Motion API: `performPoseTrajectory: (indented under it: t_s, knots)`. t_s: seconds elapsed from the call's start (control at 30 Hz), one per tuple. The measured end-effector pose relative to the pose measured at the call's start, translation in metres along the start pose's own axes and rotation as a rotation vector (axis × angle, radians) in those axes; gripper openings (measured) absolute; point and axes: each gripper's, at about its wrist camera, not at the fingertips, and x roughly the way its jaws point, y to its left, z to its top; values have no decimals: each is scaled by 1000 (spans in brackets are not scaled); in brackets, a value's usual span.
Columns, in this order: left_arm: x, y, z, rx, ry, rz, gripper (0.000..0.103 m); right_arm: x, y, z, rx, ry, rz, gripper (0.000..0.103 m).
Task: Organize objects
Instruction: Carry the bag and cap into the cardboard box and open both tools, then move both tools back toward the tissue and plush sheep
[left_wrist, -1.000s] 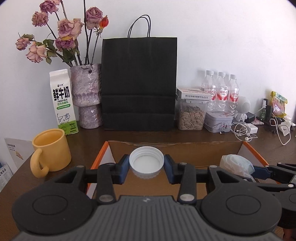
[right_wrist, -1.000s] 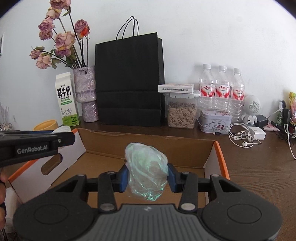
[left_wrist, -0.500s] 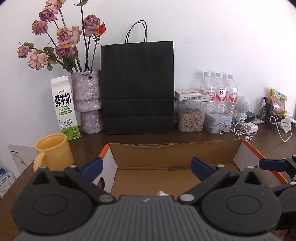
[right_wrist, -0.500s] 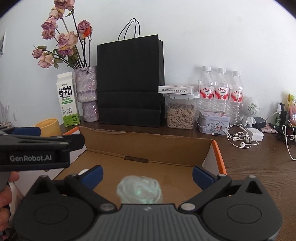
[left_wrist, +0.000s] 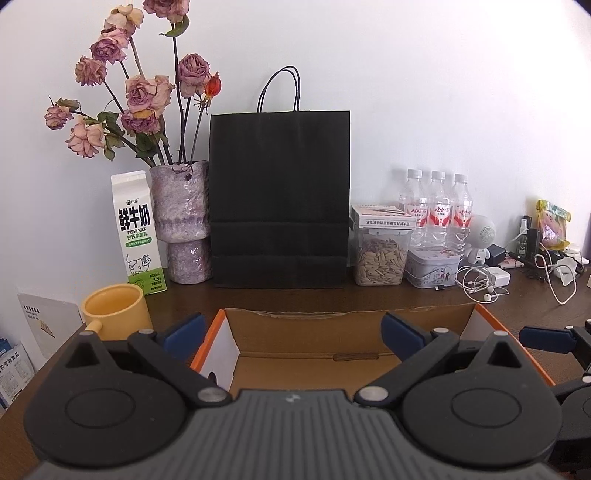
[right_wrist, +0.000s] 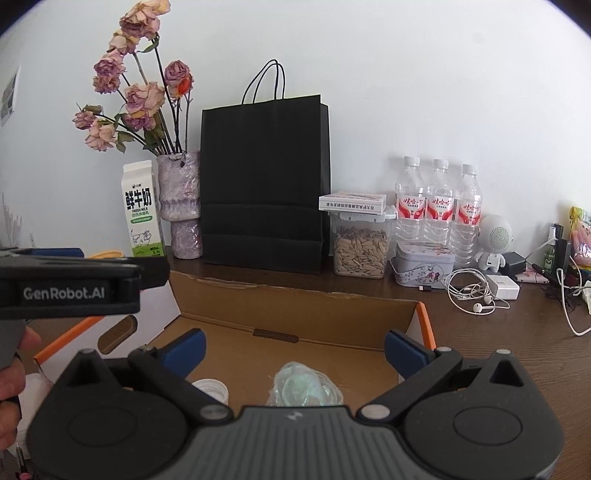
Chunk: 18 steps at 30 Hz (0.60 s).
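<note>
An open cardboard box (left_wrist: 351, 317) (right_wrist: 295, 295) with orange edges sits on the dark wooden table. On its floor lie a crumpled clear plastic bag (right_wrist: 304, 384) and a white round lid (right_wrist: 212, 389), both seen in the right wrist view. My right gripper (right_wrist: 293, 349) hangs open above them, nothing between its blue pads. My left gripper (left_wrist: 291, 332) is open too, over the box's left part, empty. The left wrist view hides the lid. The left tool's black body (right_wrist: 74, 286) crosses the left of the right wrist view, held by a hand (right_wrist: 11, 373).
Along the wall stand a milk carton (left_wrist: 136, 232), a vase of dried roses (left_wrist: 181, 221), a black paper bag (left_wrist: 279, 199), a seed container (left_wrist: 380, 254), a tin (left_wrist: 432, 267) and three water bottles (left_wrist: 437, 206). A yellow mug (left_wrist: 116, 312) is left of the box. Earphones and cables (left_wrist: 484, 284) lie right.
Both grippers opened wide: the left let go of the white lid, the right dropped the plastic bag. Both objects now lie in the box, and both grippers have risen slightly.
</note>
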Motion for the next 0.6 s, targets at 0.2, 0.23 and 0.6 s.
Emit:
performPoseTrajectory:
  t_s: [0.2,0.23,0.6]
  knots:
    - [-23,5,2,10,-11,-3,103,-26,2,2,-21,-29,-8,103]
    - [-27,7,2,9,-14,-2,103,-30,2,1,-23,-33,-10,103]
    - [-86,37,-10,-15,-11,13,103,-98,-6,-22,-35,-54,-21,103]
